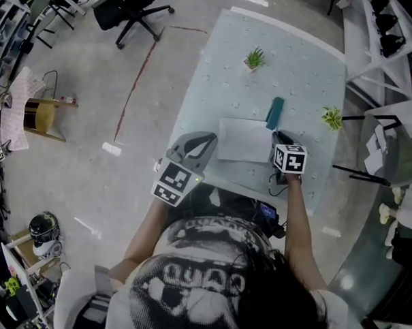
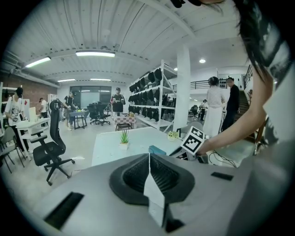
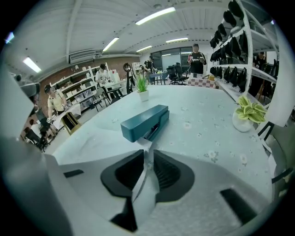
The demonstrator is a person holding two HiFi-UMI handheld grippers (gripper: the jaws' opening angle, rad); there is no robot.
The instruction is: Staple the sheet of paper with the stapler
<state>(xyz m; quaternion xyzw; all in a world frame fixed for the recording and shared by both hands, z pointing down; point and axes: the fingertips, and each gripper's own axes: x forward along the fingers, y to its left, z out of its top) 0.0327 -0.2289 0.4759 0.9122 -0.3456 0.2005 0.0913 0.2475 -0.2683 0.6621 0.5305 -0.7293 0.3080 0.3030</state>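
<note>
The white sheet of paper (image 1: 244, 139) lies flat near the table's front edge. The teal stapler (image 1: 274, 113) rests just beyond the sheet's far right corner; in the right gripper view the stapler (image 3: 145, 122) sits close ahead of the jaws. My right gripper (image 1: 276, 139) is at the sheet's right edge, pointing steeply down, and its jaws (image 3: 148, 154) stand slightly apart. I cannot tell whether the paper's edge lies between them. My left gripper (image 1: 206, 140) hovers at the sheet's left side over the table edge. Its pads (image 2: 149, 159) meet with nothing held.
Two small potted plants stand on the table (image 1: 299, 69), one at the far middle (image 1: 254, 59) and one at the right edge (image 1: 332, 118). A black cable (image 1: 276, 191) hangs off the front edge. An office chair (image 1: 131, 10) and shelving (image 1: 389, 39) stand around; people stand in the background.
</note>
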